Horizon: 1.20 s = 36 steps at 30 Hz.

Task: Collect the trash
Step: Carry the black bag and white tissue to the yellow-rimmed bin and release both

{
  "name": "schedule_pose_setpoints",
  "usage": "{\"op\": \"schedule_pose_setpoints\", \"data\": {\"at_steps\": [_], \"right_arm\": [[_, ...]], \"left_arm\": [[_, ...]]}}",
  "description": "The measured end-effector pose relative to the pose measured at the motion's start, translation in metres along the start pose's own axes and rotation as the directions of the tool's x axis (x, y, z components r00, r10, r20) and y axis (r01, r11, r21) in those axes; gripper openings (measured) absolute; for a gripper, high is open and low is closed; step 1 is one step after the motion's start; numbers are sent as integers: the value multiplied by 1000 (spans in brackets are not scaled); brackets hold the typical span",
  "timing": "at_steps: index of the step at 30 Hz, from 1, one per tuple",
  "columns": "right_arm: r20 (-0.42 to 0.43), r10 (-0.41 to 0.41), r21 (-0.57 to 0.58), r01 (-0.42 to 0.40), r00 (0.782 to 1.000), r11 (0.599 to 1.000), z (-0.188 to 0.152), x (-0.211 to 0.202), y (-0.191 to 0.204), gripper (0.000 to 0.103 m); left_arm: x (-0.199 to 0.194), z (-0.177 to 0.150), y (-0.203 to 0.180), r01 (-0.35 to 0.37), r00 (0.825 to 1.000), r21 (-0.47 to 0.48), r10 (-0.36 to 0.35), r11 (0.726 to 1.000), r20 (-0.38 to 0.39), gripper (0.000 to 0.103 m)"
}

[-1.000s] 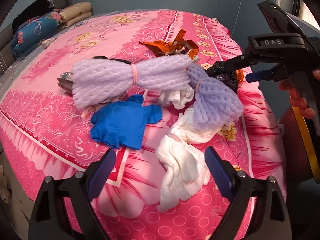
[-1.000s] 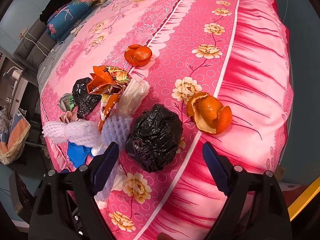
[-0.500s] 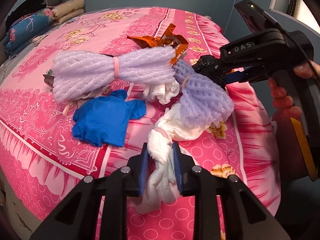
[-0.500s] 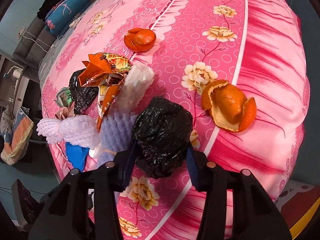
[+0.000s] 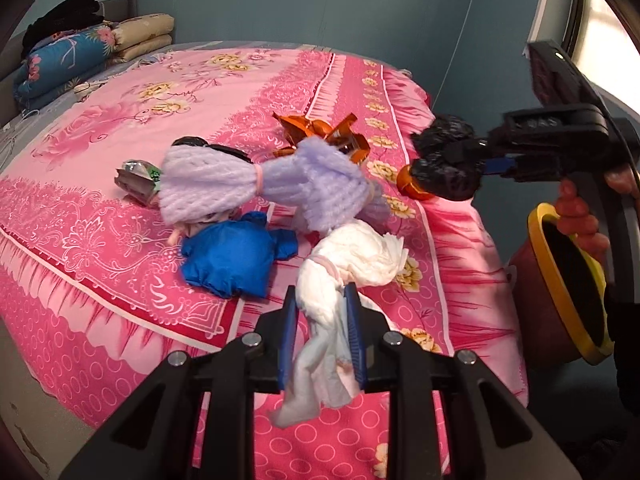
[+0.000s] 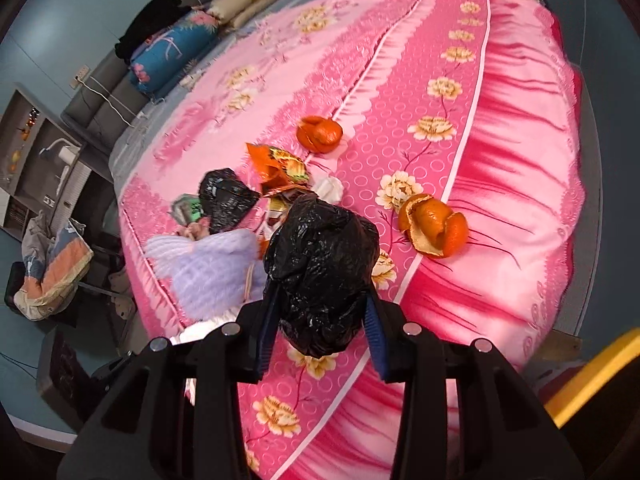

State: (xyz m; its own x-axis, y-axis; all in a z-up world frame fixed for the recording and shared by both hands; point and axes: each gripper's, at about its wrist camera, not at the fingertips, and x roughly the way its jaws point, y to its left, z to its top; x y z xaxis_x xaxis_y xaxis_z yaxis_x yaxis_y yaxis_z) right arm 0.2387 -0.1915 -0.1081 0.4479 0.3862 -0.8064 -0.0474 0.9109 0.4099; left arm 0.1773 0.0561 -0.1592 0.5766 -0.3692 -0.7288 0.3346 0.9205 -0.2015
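With the left gripper pinching the white crumpled tissue wad and the right gripper closing on the black crinkly plastic bag, both just above the pink flowered bedspread, squeeze tight and carry them to the yellow-rimmed bin.

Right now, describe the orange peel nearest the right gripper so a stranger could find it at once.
Start at the pink floral bedspread and find its dark pink border strip. The orange peel lies there, right of the black bag in the right gripper. Unlike the other peel farther up, it is splayed open, showing pale lining.
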Motion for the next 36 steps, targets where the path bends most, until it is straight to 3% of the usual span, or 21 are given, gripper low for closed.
{"op": "schedule_pose_setpoints", "data": {"at_steps": [8, 17, 30, 33, 36], "right_arm": [[119, 42, -10, -41, 992, 999, -31, -77, 0, 37], [283, 27, -7, -26, 959, 1000, -52, -156, -10, 37], [506, -2, -33, 21, 862, 999, -87, -267, -16, 37], [538, -55, -10, 72, 841, 997, -95, -288, -22, 37], [584, -113, 13, 130, 804, 991, -105, -311, -28, 37]], "left_arm": [[-38, 6, -3, 2, 996, -15, 0, 1000, 88, 22], [-79, 19, -27, 22, 982, -15, -19, 1000, 187, 22], [-106, 53, -107, 90, 965, 114, -115, 989, 237, 22], [-106, 57, -126, 111, 960, 139, -142, 984, 240, 22], [-105, 58, -144, 149, 955, 153, -182, 977, 233, 22]]}}
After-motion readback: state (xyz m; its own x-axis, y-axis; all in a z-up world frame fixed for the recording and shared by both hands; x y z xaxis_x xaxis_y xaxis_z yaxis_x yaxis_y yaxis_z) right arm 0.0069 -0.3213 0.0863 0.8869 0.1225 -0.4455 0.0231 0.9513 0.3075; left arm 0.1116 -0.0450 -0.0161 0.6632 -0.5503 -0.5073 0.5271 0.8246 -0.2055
